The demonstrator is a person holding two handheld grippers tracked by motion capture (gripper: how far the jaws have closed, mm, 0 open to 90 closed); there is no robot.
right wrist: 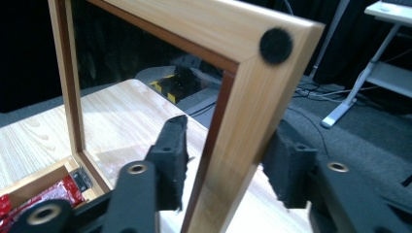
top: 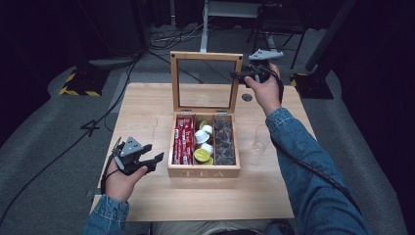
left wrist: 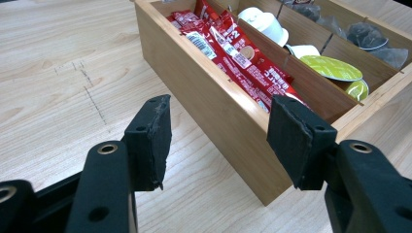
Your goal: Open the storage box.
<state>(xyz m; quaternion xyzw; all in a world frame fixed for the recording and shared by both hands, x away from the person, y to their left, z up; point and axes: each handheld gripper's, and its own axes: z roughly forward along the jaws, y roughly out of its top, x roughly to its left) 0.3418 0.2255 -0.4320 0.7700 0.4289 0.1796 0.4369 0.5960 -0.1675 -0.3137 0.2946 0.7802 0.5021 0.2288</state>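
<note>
A wooden tea box (top: 203,172) stands mid-table with its glass lid (top: 205,56) raised upright. It holds red packets (top: 183,139), white and green capsules (top: 203,144) and dark tea bags (top: 224,139). My right gripper (top: 238,75) is up at the lid's right edge. In the right gripper view its jaws (right wrist: 231,170) straddle the lid's wooden frame (right wrist: 243,97), with a gap showing at the left pad (right wrist: 172,160). My left gripper (top: 154,155) hovers by the box's left front corner, open and empty (left wrist: 218,136), facing the box wall (left wrist: 209,92) and red packets (left wrist: 233,53).
A faint clear cup-like thing (top: 258,138) stands on the table right of the box. A round hole (top: 247,97) sits near the table's far right. Bare wood (top: 147,105) lies left of the box. Cables and a yellow-black base (top: 78,84) are on the floor beyond.
</note>
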